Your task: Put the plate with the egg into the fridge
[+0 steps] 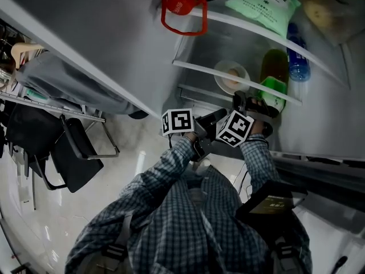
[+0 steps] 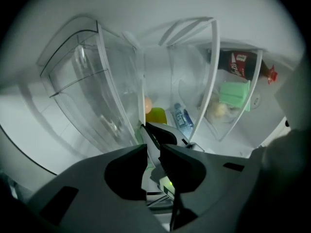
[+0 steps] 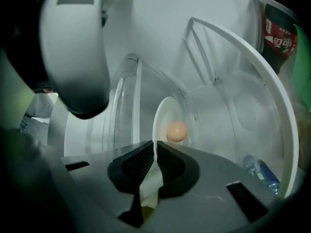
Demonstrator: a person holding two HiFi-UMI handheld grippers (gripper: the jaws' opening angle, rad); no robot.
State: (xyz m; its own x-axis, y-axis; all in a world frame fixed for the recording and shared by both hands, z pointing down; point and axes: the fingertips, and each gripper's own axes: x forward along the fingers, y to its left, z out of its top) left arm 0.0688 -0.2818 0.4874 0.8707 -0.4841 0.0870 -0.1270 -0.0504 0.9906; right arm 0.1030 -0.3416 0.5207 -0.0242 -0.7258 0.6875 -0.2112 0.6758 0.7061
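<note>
Closest to the lens, two checked sleeves reaching forward, each ending in a gripper, with one marker cube on the left and a second cube on the right. Ahead of them, one white plate carrying one egg, already inside the open fridge at the height of the lower shelf edge. Lying face up; round, so no long axis to give. Seen almost edge-on from the right gripper view, with the egg near its middle. Egg too round in every view to tell which way its long axis runs. Cannot tell whether resting on the glass or held just above it. Right gripper clamped on the near rim of the plate, jaws all but meeting with the thin edge between. Left gripper just beside it, aimed into the fridge, jaws drawn nearly together on nothing. Just right of the plate, one green bottle; past that, one blue water bottle. Higher, on the upper shelf, one green packet with one dark cola bottle beside it. Three bottles in all. Left of the packet, one red loop handle. Well apart, outside the fridge at the left, one black chair on a pale floor.
</note>
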